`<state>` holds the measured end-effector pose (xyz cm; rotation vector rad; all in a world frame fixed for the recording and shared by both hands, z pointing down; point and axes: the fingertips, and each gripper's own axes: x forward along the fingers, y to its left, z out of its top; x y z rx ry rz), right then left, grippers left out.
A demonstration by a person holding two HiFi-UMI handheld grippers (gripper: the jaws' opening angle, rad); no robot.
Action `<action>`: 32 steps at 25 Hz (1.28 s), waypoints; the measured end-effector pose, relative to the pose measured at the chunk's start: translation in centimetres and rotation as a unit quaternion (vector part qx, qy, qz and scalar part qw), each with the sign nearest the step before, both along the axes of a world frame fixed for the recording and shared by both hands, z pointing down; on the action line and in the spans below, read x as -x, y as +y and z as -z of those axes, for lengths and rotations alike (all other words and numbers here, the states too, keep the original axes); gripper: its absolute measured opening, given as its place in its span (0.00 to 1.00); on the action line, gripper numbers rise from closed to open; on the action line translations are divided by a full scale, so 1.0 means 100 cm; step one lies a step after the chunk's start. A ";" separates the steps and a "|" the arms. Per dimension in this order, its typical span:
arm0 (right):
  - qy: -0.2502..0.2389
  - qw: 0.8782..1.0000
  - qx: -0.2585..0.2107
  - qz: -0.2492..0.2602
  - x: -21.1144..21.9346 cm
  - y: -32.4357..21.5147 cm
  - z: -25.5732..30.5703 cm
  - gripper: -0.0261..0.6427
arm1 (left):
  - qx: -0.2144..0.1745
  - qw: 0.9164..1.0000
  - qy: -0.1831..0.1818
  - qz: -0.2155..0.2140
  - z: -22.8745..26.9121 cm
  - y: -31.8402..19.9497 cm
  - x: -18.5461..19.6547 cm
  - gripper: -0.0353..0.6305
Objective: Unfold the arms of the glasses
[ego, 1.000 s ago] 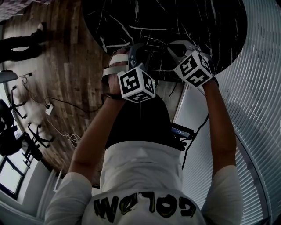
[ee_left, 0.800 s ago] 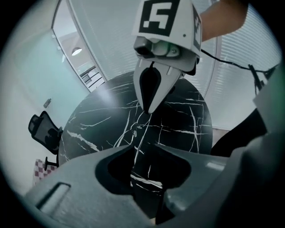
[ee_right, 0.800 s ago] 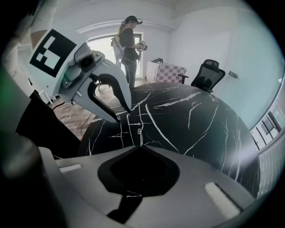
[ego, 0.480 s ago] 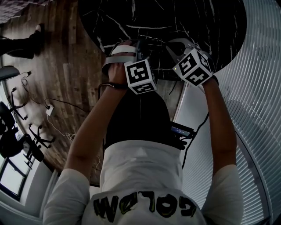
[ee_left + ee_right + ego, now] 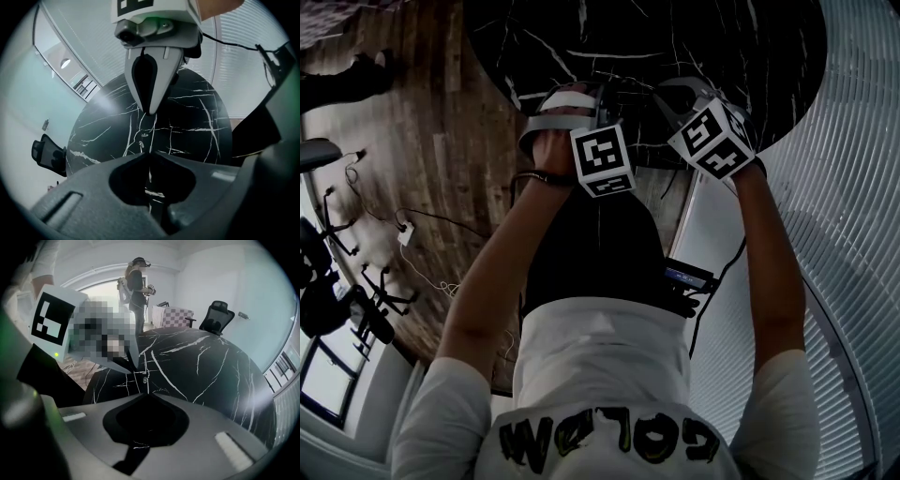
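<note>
While the person's white short-sleeved shirt (image 5: 600,375) fills the bottom of the head view, both bare forearms reach forward to the near edge of the round black marble counter with white veins (image 5: 722,37). Each hand holds a grey gripper topped by a white cube with black square markers.

The left gripper (image 5: 150,153) points steeply down, and its own view shows the jaws pressed together at the tips. The right gripper (image 5: 143,372) sits just beside it, tilted down as steeply, with its jaws also fully together. The two tips face each other and nearly meet above the near edge of the counter.

Between them are the thin wire-framed glasses (image 5: 151,133), showing only as a fine pale line that runs from the right gripper's tip into the left gripper's closed tips. In the right gripper view the same fine line and a small joint sit just past that gripper's tips. The frame is too thin against the veined stone to tell how far the arms are folded.

Beyond the far edge of the counter stands a black mesh office chair (image 5: 213,315), with a checkered cloth (image 5: 176,316) beside it. Another person (image 5: 136,291) stands farther back near a bright window. A brown wooden plank floor (image 5: 441,141) lies to the left of the counter, and white slatted blinds (image 5: 844,187) curve round its right.
</note>
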<state>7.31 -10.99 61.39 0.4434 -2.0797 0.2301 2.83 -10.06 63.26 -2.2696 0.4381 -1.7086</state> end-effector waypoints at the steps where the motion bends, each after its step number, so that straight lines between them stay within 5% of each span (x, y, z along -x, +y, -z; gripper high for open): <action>1: -0.001 1.000 0.001 -0.002 0.000 0.000 0.000 0.04 | -0.001 1.000 -0.002 -0.002 0.000 0.001 0.000 0.06; 17: -0.018 0.999 0.021 -0.038 -0.001 0.000 -0.001 0.04 | 0.003 1.000 -0.002 0.013 0.004 0.017 0.001 0.06; 32: -0.039 0.995 0.045 -0.086 0.003 -0.004 0.002 0.04 | 0.044 0.995 0.035 0.088 0.006 0.040 0.000 0.07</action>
